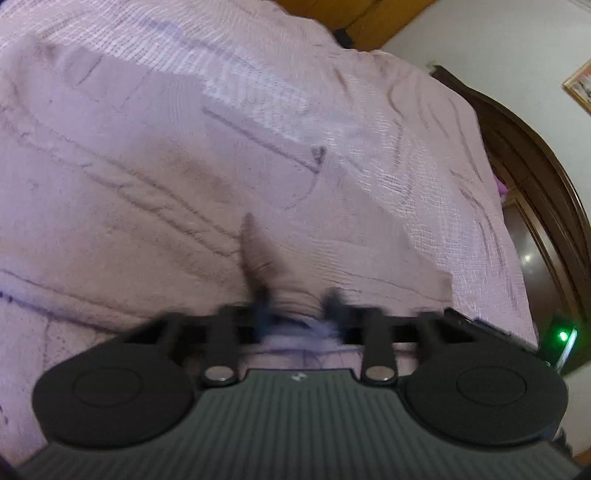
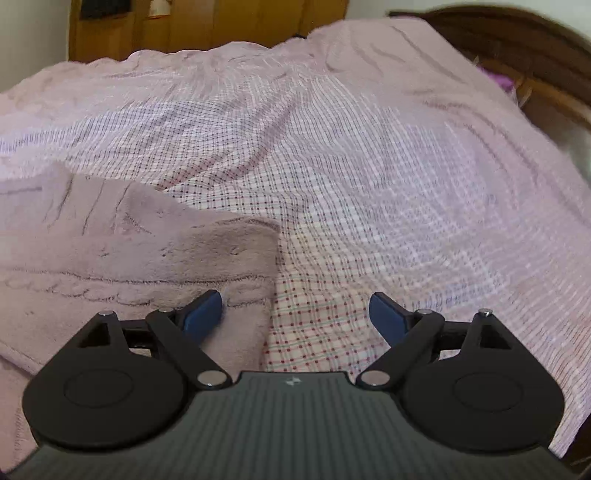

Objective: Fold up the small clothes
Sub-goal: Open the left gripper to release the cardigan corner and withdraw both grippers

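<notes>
In the left wrist view, the left gripper [image 1: 299, 302] sits low over a fuzzy mauve garment [image 1: 147, 192] that lies spread across the bed [image 1: 461, 155], covering most of the picture. Its fingers [image 1: 334, 301] are blurred and stand fairly close together, with a raised fold of the mauve cloth bunched between them; whether the pads press on that fold or stand just clear of it cannot be told through the blur. The checked pink bedsheet shows beyond the garment at the top and right, a dark wooden headboard [image 1: 535, 177] curves along the right edge, and a small green light [image 1: 562, 336] glows low at the right. In the right wrist view, the right gripper [image 2: 295, 314] has its blue-padded fingers [image 2: 386, 317] spread wide apart and holds nothing. The left finger hangs over the near edge of the garment [image 2: 129, 240], which fills the left half of the picture with one thick folded corner pointing toward the middle; the right finger hangs over bare checked sheet. A wooden wardrobe [image 2: 221, 26] stands behind the bed.
</notes>
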Tool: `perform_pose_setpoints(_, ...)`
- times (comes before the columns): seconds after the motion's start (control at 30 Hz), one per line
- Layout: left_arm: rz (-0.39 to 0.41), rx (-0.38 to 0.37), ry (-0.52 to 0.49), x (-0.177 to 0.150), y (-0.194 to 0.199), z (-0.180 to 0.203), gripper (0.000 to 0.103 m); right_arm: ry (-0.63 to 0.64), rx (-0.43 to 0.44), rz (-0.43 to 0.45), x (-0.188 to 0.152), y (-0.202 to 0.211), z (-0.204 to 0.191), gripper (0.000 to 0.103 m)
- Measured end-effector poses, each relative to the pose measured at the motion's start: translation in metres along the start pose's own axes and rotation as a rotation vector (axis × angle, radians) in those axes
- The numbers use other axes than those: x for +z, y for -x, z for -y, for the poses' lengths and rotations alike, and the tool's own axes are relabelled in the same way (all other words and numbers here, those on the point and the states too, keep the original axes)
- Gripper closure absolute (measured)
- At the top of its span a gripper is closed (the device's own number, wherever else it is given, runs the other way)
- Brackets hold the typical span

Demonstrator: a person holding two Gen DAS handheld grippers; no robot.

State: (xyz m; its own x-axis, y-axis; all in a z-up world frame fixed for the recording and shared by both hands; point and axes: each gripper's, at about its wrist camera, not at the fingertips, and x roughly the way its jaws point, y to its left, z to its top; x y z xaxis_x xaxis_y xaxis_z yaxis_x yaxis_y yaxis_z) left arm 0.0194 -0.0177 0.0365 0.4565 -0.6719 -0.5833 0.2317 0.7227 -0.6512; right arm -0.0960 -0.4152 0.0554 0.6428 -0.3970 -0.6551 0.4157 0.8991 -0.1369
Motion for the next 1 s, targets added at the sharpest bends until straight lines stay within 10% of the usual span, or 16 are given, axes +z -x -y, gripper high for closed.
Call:
perform_pose_setpoints(0.13, 0.062, -0.058, 0.104, -0.003, 0.012, -0.005, 0.090, -0.022, -0.014, -0.010, 0.001, 0.004, 0.006, 0.011)
perform_pose_setpoints(0.37, 0.219, -0.074, -0.038, 0.005, 0.064, 0.012, 0.091, -0.005, 0.003, -0.015, 0.002, 0.006, 0.002, 0.011)
perform_pose_setpoints(0.73, 0.465, 0.103, -0.111, 0.039, 0.132, -0.006, 0.091, -0.012, -0.036, 0.000, 0.007, 0.002, -0.021, 0.011)
perform_pose_setpoints(1.0, 0.430, 0.149, 0.067, 0.041, 0.137, -0.055, 0.089, 0.037, -0.068, 0.015, 0.010, -0.004, -0.047, 0.011)
